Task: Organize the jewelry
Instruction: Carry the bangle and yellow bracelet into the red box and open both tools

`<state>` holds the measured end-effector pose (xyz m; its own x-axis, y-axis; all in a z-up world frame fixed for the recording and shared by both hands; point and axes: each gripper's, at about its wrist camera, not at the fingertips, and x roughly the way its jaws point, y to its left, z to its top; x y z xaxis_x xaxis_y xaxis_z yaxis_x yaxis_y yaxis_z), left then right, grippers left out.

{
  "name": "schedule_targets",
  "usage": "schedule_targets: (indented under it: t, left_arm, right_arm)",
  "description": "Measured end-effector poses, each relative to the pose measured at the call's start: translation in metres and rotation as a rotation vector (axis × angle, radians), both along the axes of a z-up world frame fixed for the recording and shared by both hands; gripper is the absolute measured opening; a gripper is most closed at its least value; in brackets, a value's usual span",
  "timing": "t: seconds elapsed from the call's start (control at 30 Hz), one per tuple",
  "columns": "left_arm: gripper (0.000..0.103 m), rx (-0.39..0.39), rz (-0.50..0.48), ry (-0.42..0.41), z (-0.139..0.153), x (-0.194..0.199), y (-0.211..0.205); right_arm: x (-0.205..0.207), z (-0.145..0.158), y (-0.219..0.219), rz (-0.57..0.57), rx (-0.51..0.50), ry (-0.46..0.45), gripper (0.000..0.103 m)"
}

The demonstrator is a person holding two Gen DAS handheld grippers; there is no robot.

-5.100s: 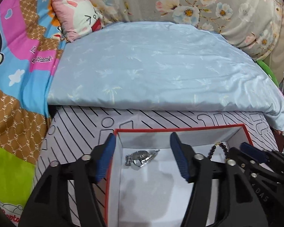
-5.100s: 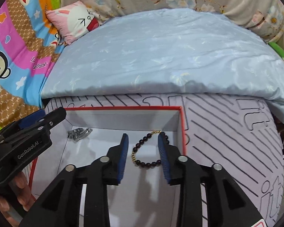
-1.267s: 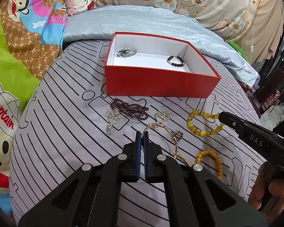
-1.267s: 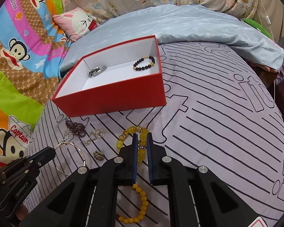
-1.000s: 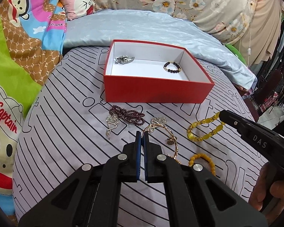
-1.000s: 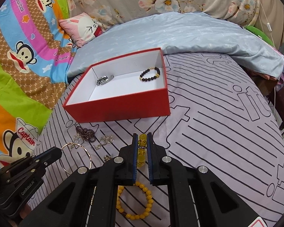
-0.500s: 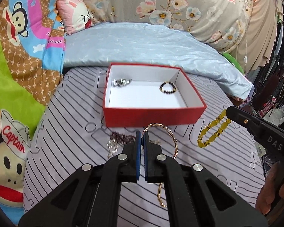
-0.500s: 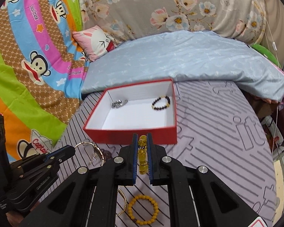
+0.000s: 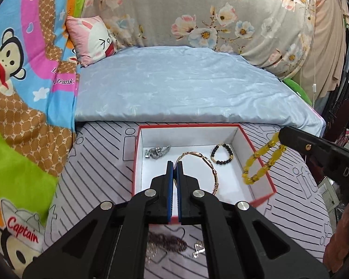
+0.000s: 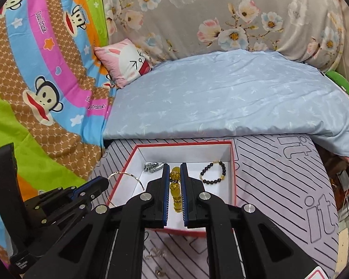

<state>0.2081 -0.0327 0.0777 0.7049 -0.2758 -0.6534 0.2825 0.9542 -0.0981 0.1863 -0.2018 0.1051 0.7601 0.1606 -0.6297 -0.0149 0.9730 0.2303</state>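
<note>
A red box point(image 9: 262, 161) with a white inside lies on the striped sheet. In it are a silver watch point(image 9: 157, 152) and a black bead bracelet point(image 9: 221, 154). My left gripper point(image 9: 174, 165) is shut on a thin gold bangle point(image 9: 210, 166), which hangs over the box's middle. At the right, my right gripper point(image 9: 282, 137) holds a yellow bead bracelet point(image 9: 256, 155) dangling above the box's right wall. In the right wrist view my right gripper point(image 10: 175, 169) is shut on the yellow bracelet point(image 10: 175, 187) over the box point(image 10: 233, 162). The left gripper point(image 10: 102, 182) carries the bangle point(image 10: 125, 174) by the left wall.
A dark red bead string point(image 9: 172, 244) and a silver piece point(image 9: 197, 248) lie on the sheet in front of the box. A thin chain point(image 10: 156, 253) and a small charm point(image 10: 159, 272) lie there too. A blue quilt point(image 9: 186, 88) rises behind the box.
Both grippers have lifted their bracelets off the sheet and carried them forward. They now hang over the box instead of in front of it.
</note>
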Motion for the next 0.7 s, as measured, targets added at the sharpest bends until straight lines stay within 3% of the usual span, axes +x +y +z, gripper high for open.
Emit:
schedule_targets:
  t: [0.23, 0.5, 0.7]
  left_arm:
    - [0.0, 0.017, 0.018, 0.038, -0.026, 0.041, -0.006]
    - [0.0, 0.04, 0.031, 0.086, -0.054, 0.063, -0.008]
    - [0.001, 0.048, 0.046, 0.089, -0.057, 0.062, -0.004]
  right_arm:
    - [0.041, -0.045, 0.004, 0.025, 0.031, 0.101, 0.008]
    - [0.062, -0.085, -0.005, -0.006, -0.039, 0.185, 0.009]
    - [0.062, -0.089, -0.014, -0.059, -0.079, 0.18, 0.017]
